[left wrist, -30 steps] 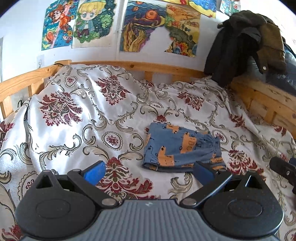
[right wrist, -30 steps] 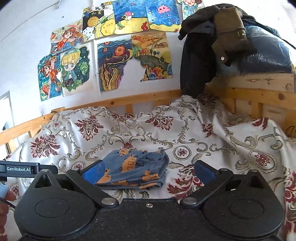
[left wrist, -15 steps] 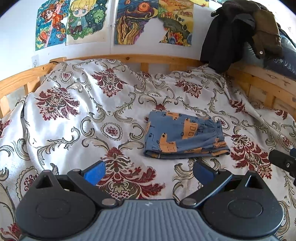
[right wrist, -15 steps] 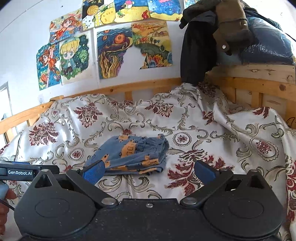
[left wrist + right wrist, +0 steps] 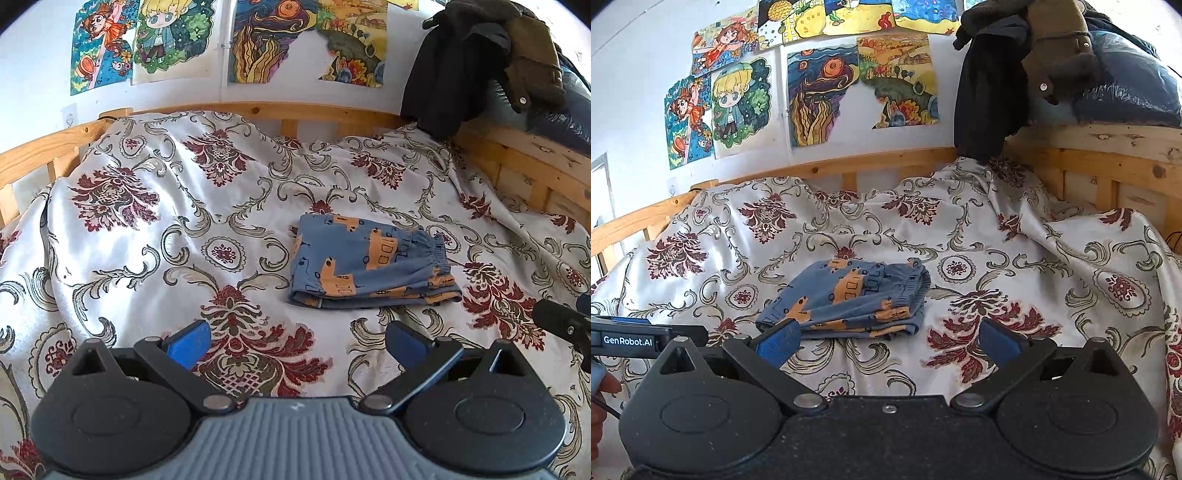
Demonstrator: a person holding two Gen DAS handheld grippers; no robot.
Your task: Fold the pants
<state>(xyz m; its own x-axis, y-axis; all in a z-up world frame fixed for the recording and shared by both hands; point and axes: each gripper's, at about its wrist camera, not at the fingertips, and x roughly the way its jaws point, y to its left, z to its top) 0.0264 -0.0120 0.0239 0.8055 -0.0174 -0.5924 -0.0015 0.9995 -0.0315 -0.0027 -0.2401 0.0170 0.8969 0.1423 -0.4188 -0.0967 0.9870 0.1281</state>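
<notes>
Blue cotton with orange vehicle prints: the pants (image 5: 371, 266) lie folded into a compact rectangle on the floral bedspread (image 5: 155, 236), near the middle of the bed, elastic waistband toward the right. I hold my left gripper (image 5: 297, 341) above the cover just short of the bundle, its blue-padded fingers (image 5: 188, 343) spread wide and gripping nothing. My right gripper (image 5: 888, 338) sits likewise on the near side of the pants, jaws wide apart and empty (its left pad overlaps the garment's near corner in this view, though I cannot tell whether it touches). A wooden bed rail (image 5: 871, 166) runs behind, with dark jackets (image 5: 1004, 74) draped over its right corner and colourful drawings (image 5: 295, 40) on the wall.
</notes>
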